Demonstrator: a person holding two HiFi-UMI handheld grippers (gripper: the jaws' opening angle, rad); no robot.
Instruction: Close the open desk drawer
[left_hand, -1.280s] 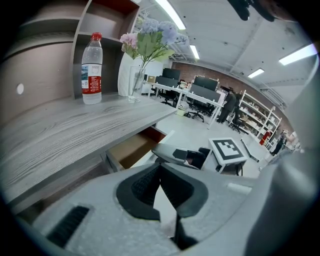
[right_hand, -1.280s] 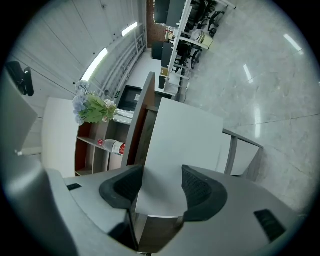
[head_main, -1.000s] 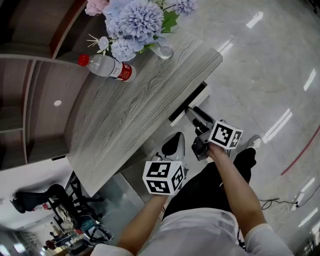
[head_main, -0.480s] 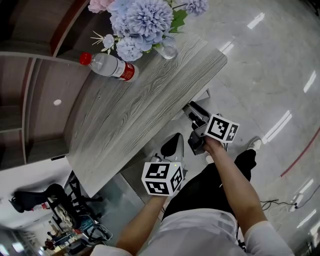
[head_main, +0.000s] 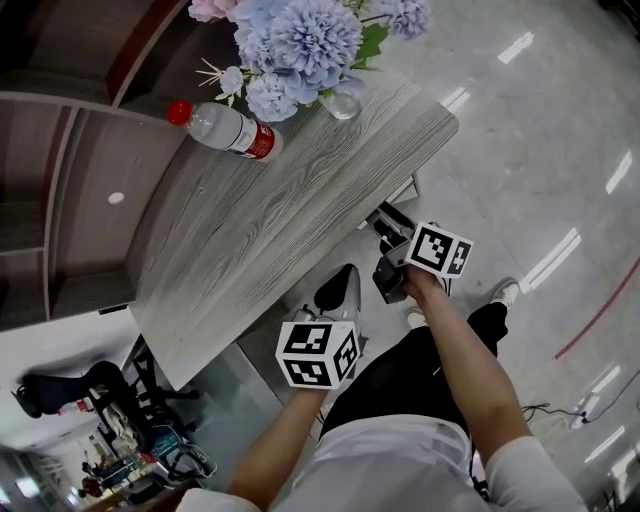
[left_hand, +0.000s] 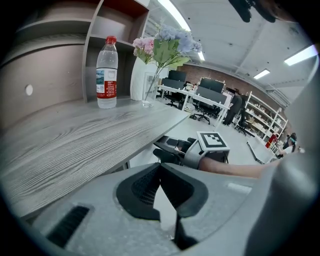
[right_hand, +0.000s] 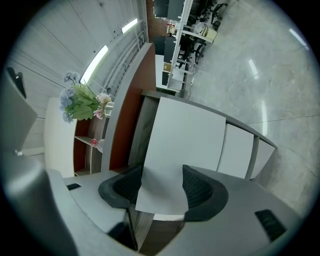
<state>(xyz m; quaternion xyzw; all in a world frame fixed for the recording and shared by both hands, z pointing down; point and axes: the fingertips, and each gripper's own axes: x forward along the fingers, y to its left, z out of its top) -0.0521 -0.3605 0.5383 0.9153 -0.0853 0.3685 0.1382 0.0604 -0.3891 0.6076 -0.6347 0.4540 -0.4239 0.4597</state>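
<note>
The grey wood desk (head_main: 280, 200) runs diagonally through the head view. Only a thin white strip of the drawer (head_main: 404, 190) shows under its right edge. My right gripper (head_main: 388, 222) points at that strip from just in front of it. In the right gripper view the white drawer front (right_hand: 185, 140) fills the space ahead of my right gripper (right_hand: 162, 182), which is open with nothing between its pads. My left gripper (head_main: 345, 278) hangs lower, beside the desk's near edge, and touches nothing. My left gripper (left_hand: 160, 167) is shut and empty, with the right gripper's marker cube (left_hand: 212, 141) beyond it.
A water bottle with a red cap (head_main: 225, 128) and a glass vase of blue flowers (head_main: 300, 40) stand on the desk's far end. Wooden shelving (head_main: 60, 200) backs the desk. An office chair (head_main: 70, 385) stands lower left. A cable (head_main: 560, 410) lies on the glossy floor.
The drawer has slid in under the desk, from sticking well out to a thin white strip. My right gripper followed it toward the desk. The left gripper barely moved.
</note>
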